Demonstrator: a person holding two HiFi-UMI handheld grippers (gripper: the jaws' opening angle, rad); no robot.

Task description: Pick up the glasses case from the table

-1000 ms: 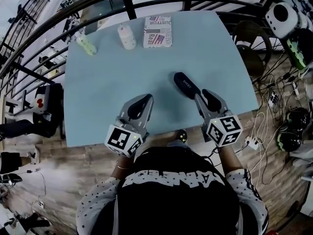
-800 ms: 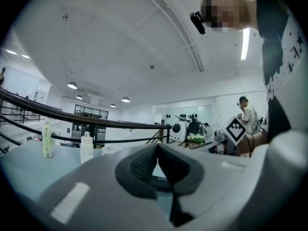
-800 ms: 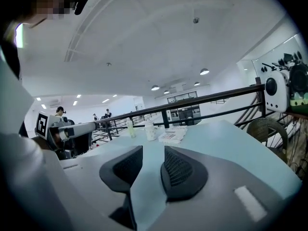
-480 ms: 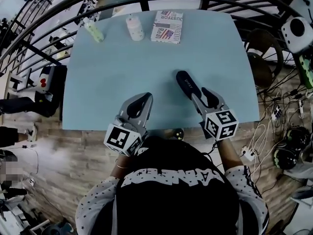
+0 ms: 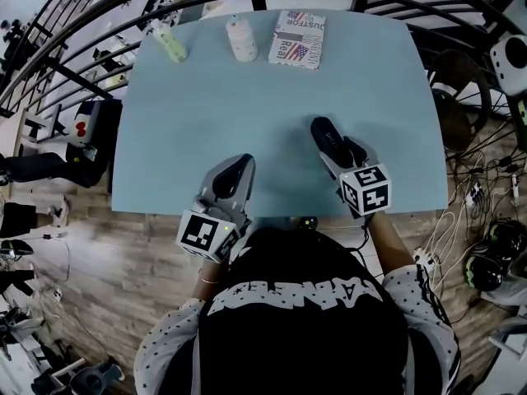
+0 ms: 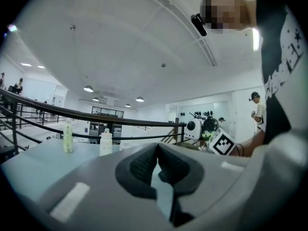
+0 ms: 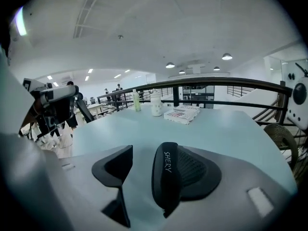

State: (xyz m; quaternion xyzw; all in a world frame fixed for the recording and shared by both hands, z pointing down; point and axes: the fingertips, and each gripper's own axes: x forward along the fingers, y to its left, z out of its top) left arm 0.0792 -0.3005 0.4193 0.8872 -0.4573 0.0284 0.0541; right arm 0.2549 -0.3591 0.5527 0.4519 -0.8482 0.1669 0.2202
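The black glasses case (image 5: 328,137) lies on the pale blue table (image 5: 247,113) near its front right. My right gripper (image 5: 339,151) is around the case's near end. In the right gripper view the case (image 7: 166,174) rests against the right pad while the left pad stands apart from it; the jaws of the right gripper (image 7: 144,170) are opening. My left gripper (image 5: 230,176) hovers over the table's front edge, its dark pads together and nothing between them. In the left gripper view the left gripper (image 6: 158,161) shows only a thin slit between its pads.
At the table's far edge stand a green bottle (image 5: 170,44), a white bottle (image 5: 242,41) and a printed box (image 5: 297,39). A black railing (image 5: 107,48) curves round the table's far side. Cables and devices (image 5: 486,237) lie on the floor to the right.
My right gripper has sunk toward the table with the case at its tips, and its jaws have spread. The left gripper has dipped slightly.
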